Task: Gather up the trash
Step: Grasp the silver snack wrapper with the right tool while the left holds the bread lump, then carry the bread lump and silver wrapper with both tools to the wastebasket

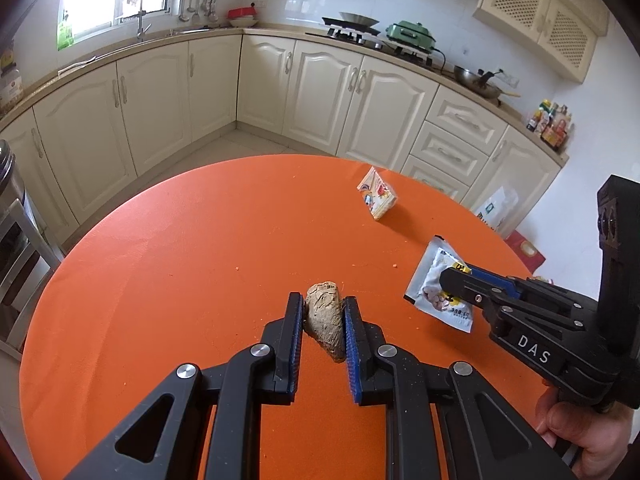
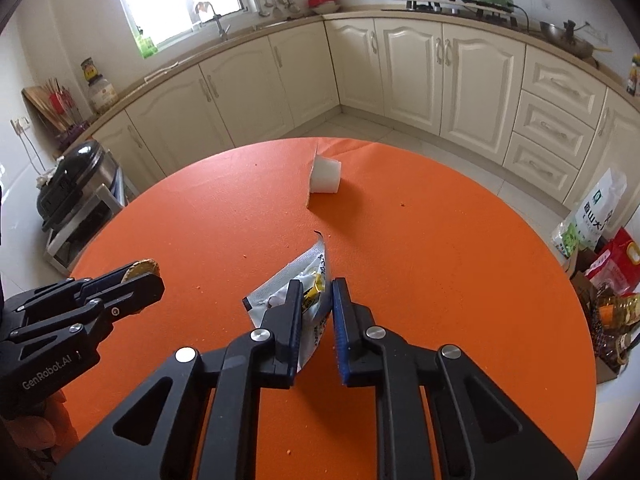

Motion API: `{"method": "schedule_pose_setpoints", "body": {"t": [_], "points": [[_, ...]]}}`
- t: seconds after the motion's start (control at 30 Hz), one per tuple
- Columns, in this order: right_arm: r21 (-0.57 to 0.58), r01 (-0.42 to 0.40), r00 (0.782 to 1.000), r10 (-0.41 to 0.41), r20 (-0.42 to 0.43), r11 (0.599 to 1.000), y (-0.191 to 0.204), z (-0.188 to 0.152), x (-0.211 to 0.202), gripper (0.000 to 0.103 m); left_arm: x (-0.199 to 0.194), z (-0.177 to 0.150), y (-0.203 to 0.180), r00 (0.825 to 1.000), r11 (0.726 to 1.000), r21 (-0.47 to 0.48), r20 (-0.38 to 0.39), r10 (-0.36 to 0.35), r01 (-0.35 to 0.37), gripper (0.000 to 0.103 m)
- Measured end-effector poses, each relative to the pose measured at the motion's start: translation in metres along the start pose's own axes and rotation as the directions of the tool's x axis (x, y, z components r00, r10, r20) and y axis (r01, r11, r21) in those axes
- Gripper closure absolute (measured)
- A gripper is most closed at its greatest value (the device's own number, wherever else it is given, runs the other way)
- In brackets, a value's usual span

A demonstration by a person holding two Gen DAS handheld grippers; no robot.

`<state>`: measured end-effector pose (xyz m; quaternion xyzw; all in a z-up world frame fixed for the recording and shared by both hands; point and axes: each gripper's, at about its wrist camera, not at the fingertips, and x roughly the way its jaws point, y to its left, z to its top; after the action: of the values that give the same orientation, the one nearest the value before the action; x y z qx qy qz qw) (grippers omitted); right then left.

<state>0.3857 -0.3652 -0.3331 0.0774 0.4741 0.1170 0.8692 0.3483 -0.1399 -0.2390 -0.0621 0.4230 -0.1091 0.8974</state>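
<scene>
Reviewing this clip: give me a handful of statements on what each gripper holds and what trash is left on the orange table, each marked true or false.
1. The left gripper is shut on a brown crumpled lump. True.
2. The right gripper is empty. False: it is shut on a silver snack wrapper.
3. One small packet lies loose on the orange table, beyond both grippers. True.
4. The table is bare of crumbs. False: small crumbs are scattered over it.
5. Both held pieces of trash lie flat on the table. False: the wrapper hangs from the right gripper, clear of the tabletop; whether the lump touches it cannot be told.
</scene>
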Motion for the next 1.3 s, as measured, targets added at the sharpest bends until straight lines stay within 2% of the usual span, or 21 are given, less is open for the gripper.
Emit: {"method": "schedule_pose_setpoints", "body": {"t": [0.2, 0.4, 0.53, 0.63, 0.83, 0.97, 1.17, 1.3], "points": [[0.025, -0.003, 0.996, 0.001, 0.091, 1.0, -0.002, -0.006, -0.068, 0.089, -0.036, -0.014, -0.023, 0.998, 0.999, 0.031, 0.048, -0.042, 0.041, 0.088], [0.065, 0.021, 0.978, -0.034, 0.208, 0.998, -0.017, -0.025, -0.157, 0.089, -0.082, -0.032, -0.071, 0.987, 0.989, 0.11, 0.115, -0.113, 0.101, 0.088], [0.122, 0.061, 0.959, -0.092, 0.269, 0.991, -0.041, -0.05, -0.213, 0.089, -0.105, -0.051, -0.118, 0.973, 0.967, 0.195, 0.129, -0.192, 0.165, 0.088], [0.186, 0.102, 0.943, -0.155, 0.296, 0.977, -0.068, -0.076, -0.252, 0.089, -0.114, -0.063, -0.161, 0.959, 0.937, 0.269, 0.112, -0.26, 0.223, 0.088], [0.331, 0.197, 0.91, -0.298, 0.289, 0.923, -0.136, -0.136, -0.314, 0.089, -0.114, -0.091, -0.251, 0.916, 0.85, 0.385, 0.025, -0.399, 0.36, 0.088], [0.422, 0.255, 0.896, -0.377, 0.235, 0.87, -0.184, -0.182, -0.335, 0.089, -0.095, -0.105, -0.301, 0.891, 0.796, 0.42, -0.077, -0.447, 0.436, 0.088], [0.54, 0.282, 0.909, -0.401, 0.114, 0.793, -0.256, -0.243, -0.316, 0.089, -0.041, -0.129, -0.364, 0.87, 0.755, 0.433, -0.266, -0.416, 0.493, 0.088], [0.605, 0.275, 0.929, -0.369, 0.033, 0.747, -0.295, -0.271, -0.278, 0.089, -0.001, -0.145, -0.398, 0.863, 0.754, 0.439, -0.365, -0.348, 0.489, 0.088]]}}
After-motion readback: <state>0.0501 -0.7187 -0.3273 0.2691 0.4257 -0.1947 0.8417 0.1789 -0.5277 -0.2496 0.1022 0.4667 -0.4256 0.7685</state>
